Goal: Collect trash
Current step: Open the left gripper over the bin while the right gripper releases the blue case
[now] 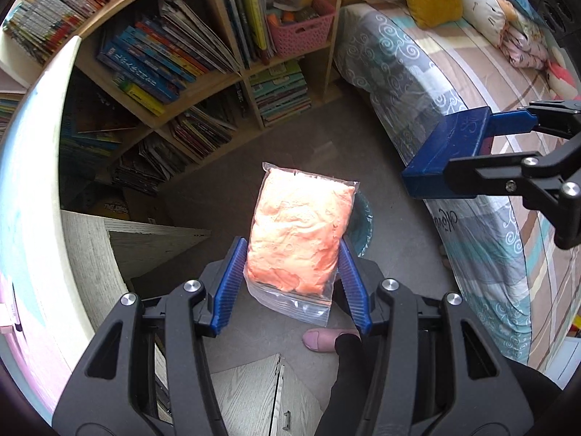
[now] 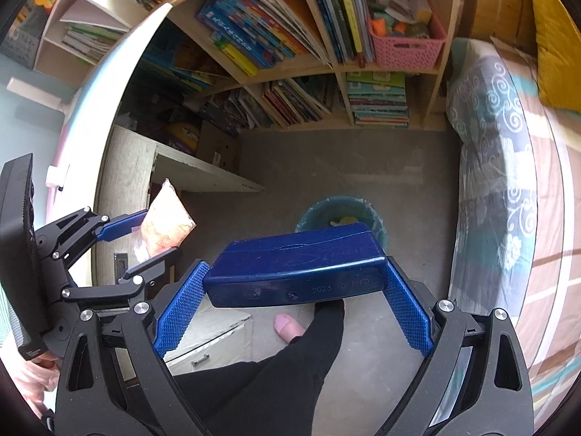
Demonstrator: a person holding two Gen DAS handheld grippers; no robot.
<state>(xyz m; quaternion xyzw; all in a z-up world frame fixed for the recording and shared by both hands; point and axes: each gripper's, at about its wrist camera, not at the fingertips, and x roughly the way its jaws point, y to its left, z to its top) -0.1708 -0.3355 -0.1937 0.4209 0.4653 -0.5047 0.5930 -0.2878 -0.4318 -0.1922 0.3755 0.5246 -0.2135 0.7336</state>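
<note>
My left gripper [image 1: 292, 283] is shut on a clear zip bag of orange dough [image 1: 299, 234] and holds it above the floor; the bag also shows in the right wrist view [image 2: 165, 225]. My right gripper [image 2: 294, 283] is shut on a dark blue plastic box [image 2: 296, 270], which also shows at the right of the left wrist view [image 1: 448, 152]. A teal-lined trash bin [image 2: 316, 214] stands on the floor just beyond the blue box; in the left wrist view its rim [image 1: 365, 218] peeks out behind the bag.
A wooden bookshelf [image 1: 203, 83] full of books and a pink basket [image 1: 301, 32] stands ahead. A bed [image 1: 472, 138] with a patterned cover is on the right. A light wood cabinet [image 2: 138, 167] is on the left. The person's foot [image 2: 287, 327] is below.
</note>
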